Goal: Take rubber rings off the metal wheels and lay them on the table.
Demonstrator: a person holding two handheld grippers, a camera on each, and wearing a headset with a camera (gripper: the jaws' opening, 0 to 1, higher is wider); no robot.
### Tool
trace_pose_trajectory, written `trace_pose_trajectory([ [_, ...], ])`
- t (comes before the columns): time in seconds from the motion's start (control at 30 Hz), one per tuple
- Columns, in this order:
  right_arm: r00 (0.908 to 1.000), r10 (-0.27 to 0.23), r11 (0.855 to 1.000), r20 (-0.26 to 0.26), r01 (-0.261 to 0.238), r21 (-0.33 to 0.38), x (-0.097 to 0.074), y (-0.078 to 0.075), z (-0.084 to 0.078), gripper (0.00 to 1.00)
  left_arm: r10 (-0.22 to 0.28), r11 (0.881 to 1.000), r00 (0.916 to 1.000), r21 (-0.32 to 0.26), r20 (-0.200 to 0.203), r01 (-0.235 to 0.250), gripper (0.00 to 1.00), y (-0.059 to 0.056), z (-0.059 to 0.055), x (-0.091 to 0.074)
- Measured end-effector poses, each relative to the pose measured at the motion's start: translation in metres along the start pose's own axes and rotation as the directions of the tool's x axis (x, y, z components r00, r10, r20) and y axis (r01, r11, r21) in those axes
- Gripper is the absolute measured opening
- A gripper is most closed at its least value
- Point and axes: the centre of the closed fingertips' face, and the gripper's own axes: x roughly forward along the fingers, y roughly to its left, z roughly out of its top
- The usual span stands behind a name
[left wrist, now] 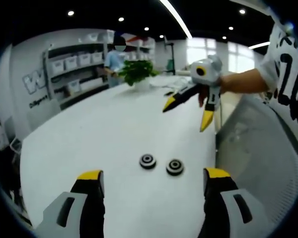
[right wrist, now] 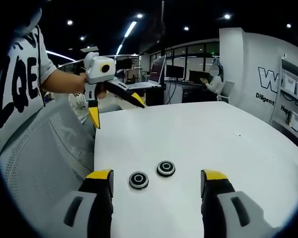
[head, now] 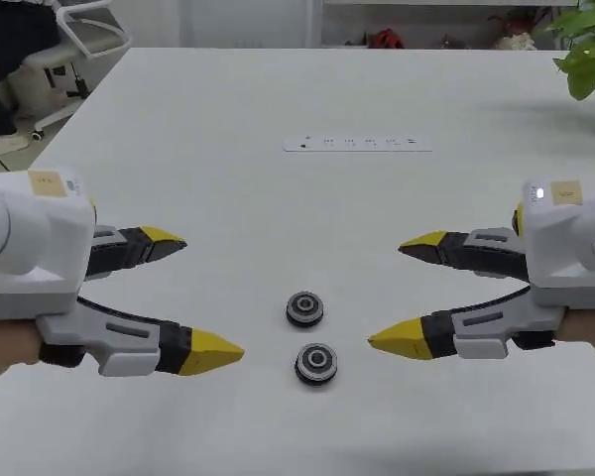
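While both tools hover above a pale grey desk (head: 228,119), a small metal wheel (head: 304,308) lies flat on it, close to the person's edge, and a second metal wheel (head: 316,363) lies just beside it, slightly nearer the person, with a narrow gap between the two. Each has a dark outer band around a silvery hub with a dark centre. The left tool (head: 211,296) comes in from the left, its yellow-tipped jaws spread wide with nothing between them. The right tool (head: 386,294) mirrors it from the right, its jaws equally wide apart and holding nothing. The tips of both tools point inward toward the wheels but stop well short of them, touching neither. From the left gripper view, the two wheels sit side by side on the desk ahead of its parted jaws, with the right tool raised in the air beyond them. Farther along the desk a white socket strip (head: 357,145) is set flush into the surface, and a leafy green plant (head: 587,50) stands at the far right corner.
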Motion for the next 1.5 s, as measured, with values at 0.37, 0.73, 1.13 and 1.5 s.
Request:
trace_pose_trajectory([
  [0.37, 0.9996, 0.024, 1.0, -0.013, -0.024, -0.015, 0.009, -0.001, -0.01, 0.66, -0.028, 1.0, 0.9995, 0.014, -0.016, 0.028, 0.82, 0.0, -0.003, 0.012],
  [0.73, 0.9982, 0.05, 0.999, -0.033, -0.05, -0.021, 0.02, 0.002, -0.021, 0.63, -0.054, 0.998, 0.9984, 0.028, -0.018, 0.054, 0.8, 0.001, -0.005, 0.021],
  [1.13, 0.9945, 0.083, 0.996, -0.063, -0.086, -0.034, 0.032, 0.006, -0.035, 0.58, -0.076, 0.997, 0.9964, 0.031, -0.038, 0.077, 0.79, -0.002, -0.015, 0.033],
  [1.5, 0.9874, 0.125, 0.991, -0.097, -0.129, -0.035, 0.043, 0.012, -0.05, 0.53, -0.107, 0.994, 0.9924, 0.029, -0.061, 0.109, 0.76, -0.008, -0.023, 0.045],
])
